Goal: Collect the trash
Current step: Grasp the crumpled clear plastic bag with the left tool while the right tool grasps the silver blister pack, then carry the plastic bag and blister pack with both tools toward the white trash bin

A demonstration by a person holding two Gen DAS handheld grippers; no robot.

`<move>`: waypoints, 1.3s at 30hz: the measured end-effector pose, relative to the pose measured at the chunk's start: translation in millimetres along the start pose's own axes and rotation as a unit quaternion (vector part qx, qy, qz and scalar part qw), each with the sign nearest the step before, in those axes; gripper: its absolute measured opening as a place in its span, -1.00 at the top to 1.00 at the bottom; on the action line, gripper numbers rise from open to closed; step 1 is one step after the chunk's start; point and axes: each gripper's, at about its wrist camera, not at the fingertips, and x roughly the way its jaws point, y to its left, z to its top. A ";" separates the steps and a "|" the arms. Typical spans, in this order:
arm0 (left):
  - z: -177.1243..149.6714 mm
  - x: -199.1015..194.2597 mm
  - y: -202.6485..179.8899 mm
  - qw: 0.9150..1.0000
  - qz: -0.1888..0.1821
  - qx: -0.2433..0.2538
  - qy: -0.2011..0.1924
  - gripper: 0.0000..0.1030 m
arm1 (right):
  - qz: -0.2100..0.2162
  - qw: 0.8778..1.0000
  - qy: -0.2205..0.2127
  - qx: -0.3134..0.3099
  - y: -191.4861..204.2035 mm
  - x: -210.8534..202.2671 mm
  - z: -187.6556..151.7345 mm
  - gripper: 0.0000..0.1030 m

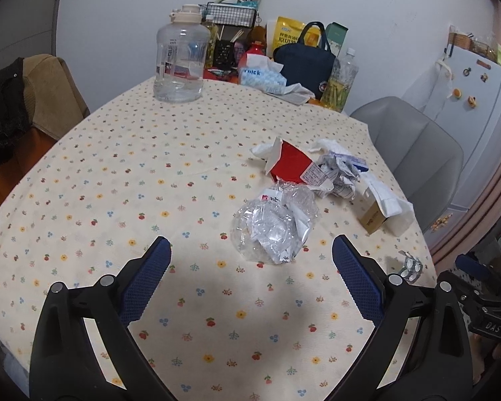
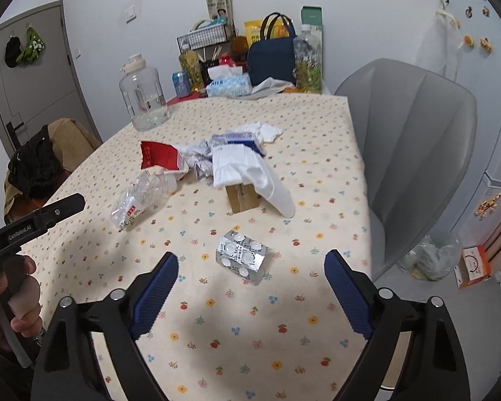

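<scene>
Left gripper (image 1: 250,254) is standing wide apart, holding nothing, facing a crushed plastic bottle (image 1: 274,224) on the tablecloth (image 1: 117,183). Right gripper (image 2: 250,267) is likewise gaping empty, facing a blister pack (image 2: 242,255). Beyond are lying a red carton (image 2: 160,155) and crumpled paper (image 2: 197,158).

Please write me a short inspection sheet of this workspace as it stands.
Surface: floral tablecloth, flat.
Job's things: crushed plastic bottle, red carton, crumpled paper, blister pack, small brown box under white cloth.
Clutter: water jug, tissue pack, navy bag at far edge.
Grippers: left gripper and right gripper open, empty.
Cables: nothing seen.
Surroundings: grey chair, bagged bin on floor.
</scene>
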 end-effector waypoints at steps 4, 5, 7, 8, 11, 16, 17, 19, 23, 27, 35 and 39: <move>2.6 10.2 -5.9 1.000 -0.006 0.007 0.006 -0.79 | 0.006 1.000 0.020 0.003 -3.1 20.8 0.7 -0.52; 4.0 12.9 -7.5 1.000 -0.006 0.009 0.008 -0.79 | 0.007 1.000 0.024 0.005 -3.6 24.5 1.1 -0.52; 7.0 18.2 -9.8 1.000 -0.007 0.009 0.011 -0.79 | 0.010 0.999 0.031 0.009 -4.5 33.2 2.1 -0.52; 8.7 21.7 -11.0 1.000 -0.008 0.010 0.013 -0.78 | 0.013 0.999 0.035 0.012 -4.4 38.1 2.7 -0.52; 11.9 32.5 -15.4 1.000 -0.008 0.016 0.020 -0.78 | 0.018 0.999 0.045 0.015 -2.6 51.9 4.0 -0.52; 14.1 53.9 -20.3 0.999 -0.003 0.021 0.039 -0.78 | 0.036 0.997 0.070 0.024 -2.1 68.2 3.1 0.05; 14.0 57.6 -21.2 0.999 -0.001 0.024 0.042 -0.79 | 0.041 0.996 0.075 0.026 -2.7 70.2 2.1 0.10; 14.0 66.2 -23.9 0.998 0.006 0.033 0.049 -0.79 | 0.040 0.996 0.072 0.025 -2.7 70.0 1.8 0.29; 14.0 82.0 -27.5 0.997 0.011 0.040 0.068 -0.79 | 0.053 0.995 0.071 0.037 -8.6 65.9 0.2 0.29; 15.2 92.3 -28.7 0.996 0.020 0.044 0.078 -0.79 | 0.056 0.995 0.066 0.042 -12.9 60.1 -0.3 0.29; 15.2 99.0 -23.2 0.996 0.011 0.023 0.091 -0.62 | 0.052 0.996 0.055 0.057 -24.9 45.6 -3.1 0.29; 13.3 91.6 -23.3 0.996 0.010 0.021 0.086 -0.60 | 0.050 0.996 0.049 0.057 -26.9 37.5 -3.5 0.29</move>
